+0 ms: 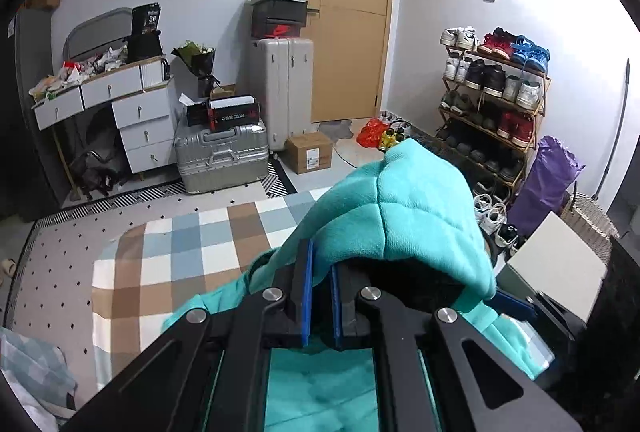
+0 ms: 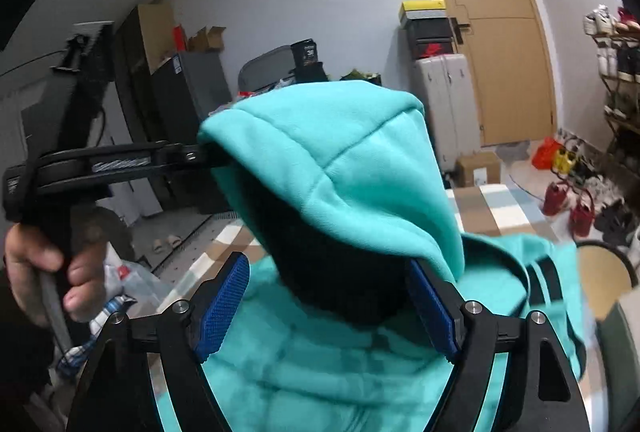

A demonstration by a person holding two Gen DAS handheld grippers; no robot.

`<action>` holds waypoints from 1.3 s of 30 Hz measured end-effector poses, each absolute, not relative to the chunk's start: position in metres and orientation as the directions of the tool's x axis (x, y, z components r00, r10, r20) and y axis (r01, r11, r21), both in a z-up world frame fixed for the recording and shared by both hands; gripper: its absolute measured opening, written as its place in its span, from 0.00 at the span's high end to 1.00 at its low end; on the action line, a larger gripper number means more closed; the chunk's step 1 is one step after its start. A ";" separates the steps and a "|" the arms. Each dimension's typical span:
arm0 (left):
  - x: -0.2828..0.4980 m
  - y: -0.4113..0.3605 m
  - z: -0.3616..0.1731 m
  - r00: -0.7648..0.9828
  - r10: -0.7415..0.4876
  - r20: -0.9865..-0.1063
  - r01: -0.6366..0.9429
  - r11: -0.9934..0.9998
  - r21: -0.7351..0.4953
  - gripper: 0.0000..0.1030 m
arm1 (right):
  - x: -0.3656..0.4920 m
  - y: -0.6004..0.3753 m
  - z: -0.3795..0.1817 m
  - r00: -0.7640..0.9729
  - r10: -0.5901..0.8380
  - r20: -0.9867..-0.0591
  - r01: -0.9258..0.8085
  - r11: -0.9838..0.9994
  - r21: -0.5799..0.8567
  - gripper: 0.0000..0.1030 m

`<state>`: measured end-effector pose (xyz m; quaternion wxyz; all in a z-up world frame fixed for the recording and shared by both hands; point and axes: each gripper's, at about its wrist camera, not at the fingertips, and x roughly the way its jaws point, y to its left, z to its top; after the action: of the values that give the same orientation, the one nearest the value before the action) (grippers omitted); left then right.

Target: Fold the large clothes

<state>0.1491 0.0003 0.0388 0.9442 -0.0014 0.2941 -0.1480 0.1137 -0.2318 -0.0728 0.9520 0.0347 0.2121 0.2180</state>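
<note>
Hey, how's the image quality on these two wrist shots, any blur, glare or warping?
Left wrist view: heavy fisheye bowing of the door, bright washout at upper right, teal hoodie sharp. Right wrist view: same warping, hoodie's right edge smeared by motion blur, hood opening lost in dark shadow.

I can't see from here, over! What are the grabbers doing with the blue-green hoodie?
Left gripper shut on hoodie hood. Right gripper open, hood between its pads. Hoodie lifted above checkered blanket. Nothing blocking.
</note>
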 end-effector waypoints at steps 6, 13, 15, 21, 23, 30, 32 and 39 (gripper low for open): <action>0.141 0.003 0.032 0.778 -0.297 -0.554 0.288 0.952 -0.106 0.97 | 0.076 -0.238 -0.044 0.905 0.356 -0.231 -0.377 0.925 -0.050 0.00; 0.129 0.009 0.020 0.762 -0.327 -0.558 0.289 0.944 -0.159 0.97 | 0.153 -0.263 -0.020 0.851 0.411 -0.326 -0.382 0.912 0.152 0.00; 0.125 0.012 0.014 0.764 -0.332 -0.554 0.284 0.943 -0.173 0.97 | 0.195 -0.281 -0.020 0.795 0.464 -0.391 -0.350 0.877 0.329 0.00; 0.120 0.014 -0.006 0.728 -0.362 -0.582 0.282 0.932 -0.226 0.97 | 0.283 -0.274 -0.066 0.536 0.606 -0.587 -0.240 0.777 0.582 0.25; 0.120 0.016 -0.013 0.715 -0.378 -0.588 0.280 0.926 -0.254 0.97 | 0.287 -0.266 -0.080 0.476 0.622 -0.622 -0.203 0.766 0.610 0.74; 0.116 0.021 -0.011 0.735 -0.377 -0.563 0.231 0.921 -0.314 0.97 | 0.256 -0.206 -0.002 0.617 0.391 -0.683 -0.363 0.912 0.194 0.90; 0.114 0.024 -0.013 0.733 -0.396 -0.553 0.213 0.906 -0.367 0.97 | 0.251 -0.189 0.027 0.668 0.330 -0.667 -0.381 0.921 0.075 0.90; 0.059 0.042 -0.019 0.736 -0.478 -0.480 0.236 0.845 -0.480 0.97 | 0.166 -0.139 0.021 0.747 0.254 -0.615 -0.534 0.780 -0.326 0.90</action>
<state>0.0594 0.0419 -0.0189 0.9103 -0.1979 0.3063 -0.1959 0.1660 -0.1395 0.0211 0.9007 -0.2493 0.2807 0.2186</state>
